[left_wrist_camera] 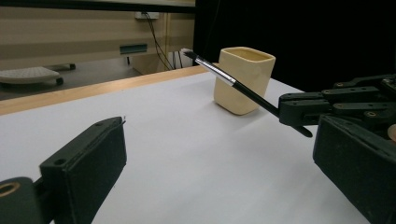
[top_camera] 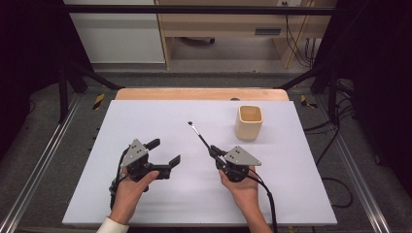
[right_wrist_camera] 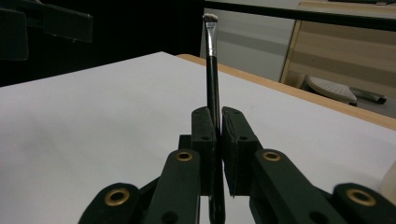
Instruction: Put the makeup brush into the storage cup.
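A thin black makeup brush point(top_camera: 199, 135) with a silver ferrule and pale bristle tip is clamped in my right gripper point(top_camera: 214, 150), jaws shut on its handle; the brush point(right_wrist_camera: 212, 70) points away from me, tip raised above the table. In the left gripper view the brush point(left_wrist_camera: 233, 83) slants up toward a cream square cup point(left_wrist_camera: 243, 79). The cup point(top_camera: 249, 122) stands upright at the table's far right, beyond the brush tip. My left gripper point(top_camera: 163, 151) hovers at the left, jaws wide apart, nothing between them.
The white table top point(top_camera: 145, 121) has a wooden strip point(top_camera: 201, 93) along its far edge. Black frame posts and cables stand around the table. A wooden cabinet point(top_camera: 233, 24) is behind on the floor.
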`<state>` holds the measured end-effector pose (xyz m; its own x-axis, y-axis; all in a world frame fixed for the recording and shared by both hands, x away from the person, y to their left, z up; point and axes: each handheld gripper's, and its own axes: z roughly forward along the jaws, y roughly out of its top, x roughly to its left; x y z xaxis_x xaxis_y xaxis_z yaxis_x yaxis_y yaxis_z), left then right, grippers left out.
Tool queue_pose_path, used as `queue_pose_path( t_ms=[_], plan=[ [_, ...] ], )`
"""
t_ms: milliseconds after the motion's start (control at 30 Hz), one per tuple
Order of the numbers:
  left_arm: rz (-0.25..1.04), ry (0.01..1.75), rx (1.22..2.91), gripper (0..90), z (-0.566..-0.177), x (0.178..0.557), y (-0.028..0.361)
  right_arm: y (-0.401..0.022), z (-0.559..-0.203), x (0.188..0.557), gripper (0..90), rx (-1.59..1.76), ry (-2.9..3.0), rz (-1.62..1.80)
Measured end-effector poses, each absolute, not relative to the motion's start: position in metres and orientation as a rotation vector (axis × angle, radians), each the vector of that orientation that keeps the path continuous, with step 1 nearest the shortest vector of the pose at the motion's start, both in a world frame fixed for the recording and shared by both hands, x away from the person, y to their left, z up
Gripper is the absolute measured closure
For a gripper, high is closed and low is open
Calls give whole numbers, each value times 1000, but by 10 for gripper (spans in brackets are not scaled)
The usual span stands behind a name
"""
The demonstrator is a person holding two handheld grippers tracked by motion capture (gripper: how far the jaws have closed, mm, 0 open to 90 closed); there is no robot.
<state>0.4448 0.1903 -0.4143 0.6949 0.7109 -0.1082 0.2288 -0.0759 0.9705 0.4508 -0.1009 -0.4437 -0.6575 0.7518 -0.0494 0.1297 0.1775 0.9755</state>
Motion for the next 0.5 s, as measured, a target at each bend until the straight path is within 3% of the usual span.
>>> queue_pose_path(
  t_ms=[500],
  plan=[
    [431, 820, 1599, 32, -400, 455, 187, -101, -442, 448, 840, 829, 1899, 1538]
  ],
)
